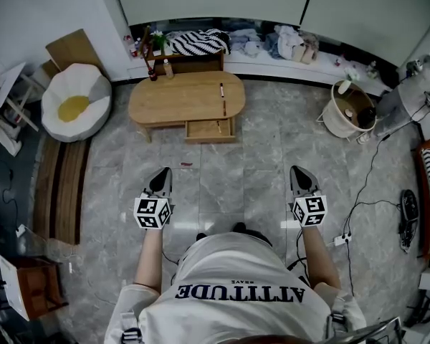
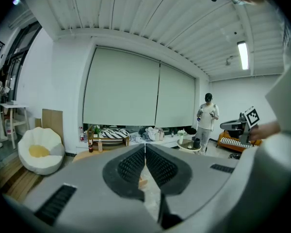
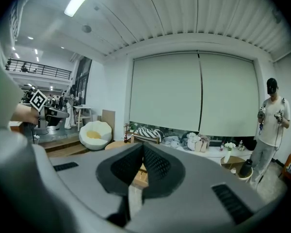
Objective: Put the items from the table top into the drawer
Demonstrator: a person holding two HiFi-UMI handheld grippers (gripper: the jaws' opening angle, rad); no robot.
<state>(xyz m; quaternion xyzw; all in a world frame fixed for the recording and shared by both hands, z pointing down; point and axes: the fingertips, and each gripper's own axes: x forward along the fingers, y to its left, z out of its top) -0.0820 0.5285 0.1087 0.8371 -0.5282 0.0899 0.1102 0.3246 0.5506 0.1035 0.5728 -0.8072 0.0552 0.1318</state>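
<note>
Wooden table: drawer open at its front.
Stick on table: probably light, stiff, rolls; pinch mid-length.
Left gripper, right gripper: jaws together, empty.

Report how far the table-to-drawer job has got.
Done: the drawer stands open, and one thin item seems to lie in it. In hand: nothing. The left gripper and the right gripper are both shut and empty, over the floor short of the table. Left: the far stick and the near stick lie on the table top.
</note>
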